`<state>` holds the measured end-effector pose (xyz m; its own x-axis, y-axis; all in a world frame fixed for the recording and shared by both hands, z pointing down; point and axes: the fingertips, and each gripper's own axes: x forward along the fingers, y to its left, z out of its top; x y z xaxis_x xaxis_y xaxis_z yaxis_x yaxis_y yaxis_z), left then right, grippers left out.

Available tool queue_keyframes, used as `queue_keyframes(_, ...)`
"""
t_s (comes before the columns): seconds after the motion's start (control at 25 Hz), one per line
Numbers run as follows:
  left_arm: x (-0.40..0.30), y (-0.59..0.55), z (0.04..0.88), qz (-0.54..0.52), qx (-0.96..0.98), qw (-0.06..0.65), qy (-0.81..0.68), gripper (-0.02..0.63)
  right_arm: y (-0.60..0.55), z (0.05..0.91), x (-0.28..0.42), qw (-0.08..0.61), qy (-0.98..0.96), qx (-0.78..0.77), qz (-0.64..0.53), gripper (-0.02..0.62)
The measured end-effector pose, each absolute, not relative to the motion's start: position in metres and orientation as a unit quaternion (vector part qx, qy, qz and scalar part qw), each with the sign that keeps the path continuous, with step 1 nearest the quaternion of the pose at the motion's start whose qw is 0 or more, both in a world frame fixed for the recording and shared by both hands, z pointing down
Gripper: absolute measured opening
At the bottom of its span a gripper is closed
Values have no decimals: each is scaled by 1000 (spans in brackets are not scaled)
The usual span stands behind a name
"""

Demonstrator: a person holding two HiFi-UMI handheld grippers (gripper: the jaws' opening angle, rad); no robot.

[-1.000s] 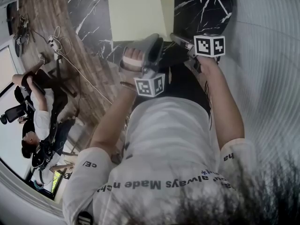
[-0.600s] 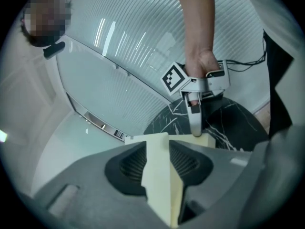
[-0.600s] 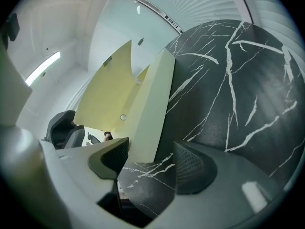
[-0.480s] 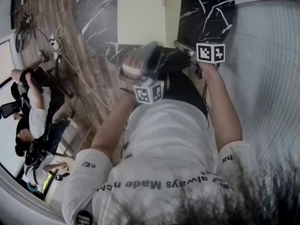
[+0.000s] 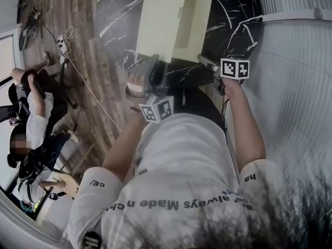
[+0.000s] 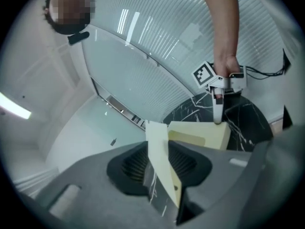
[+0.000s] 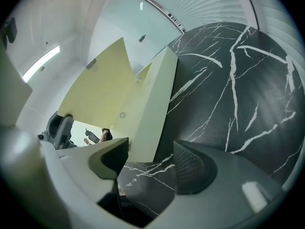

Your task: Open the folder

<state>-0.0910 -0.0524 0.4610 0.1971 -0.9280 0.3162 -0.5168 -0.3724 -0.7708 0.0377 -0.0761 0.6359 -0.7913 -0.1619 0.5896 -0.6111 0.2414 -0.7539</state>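
Currently the opening step is under way: the left gripper [image 5: 154, 61] is closing its jaws on the near edge of the folder's cover [image 5: 161, 19]. That pale yellow flap is standing edge-on between the pads and looks pinched, not loose. The cover is tilting up off the folder [image 5: 194, 27], whose inner tray is already showing, so I'm judging the task as roughly midway, lid partly raised and not yet laid back.

The right gripper [image 5: 203, 60] is hanging with its jaws apart and nothing between them but bare black marble table [image 5: 233, 9]. Its tip is sitting at the folder's near right corner. From the left gripper view it looks like it is touching or bracing that edge, but I can't tell contact for sure.

The folder is lying flat on the table just ahead of both grippers, with its hinge on the far side. Its body is just beside the right gripper's left jaw, and the raised cover is in the left gripper.

The next move is probably calling for swinging the cover up and away over the hinge while the body is being kept down. The risk I'm seeing is the thin flap slipping out of the pinch, or the whole folder lifting with it.
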Motion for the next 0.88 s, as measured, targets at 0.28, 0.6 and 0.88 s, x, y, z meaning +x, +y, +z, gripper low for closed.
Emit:
queue_keyframes(0.28,-140,-58,439,-386,-700,238,552,35,-78,634,35,209,-761,253,560,293)
queue_keyframes(0.6,-212,-64,427,-363,-679,166,617,17,-77,632,34,221,-761,253,555,293)
queue_keyframes(0.88,-321,-68,446,-215,-646,-82,728,9,-77,629,32,227,-760,255,553,293)
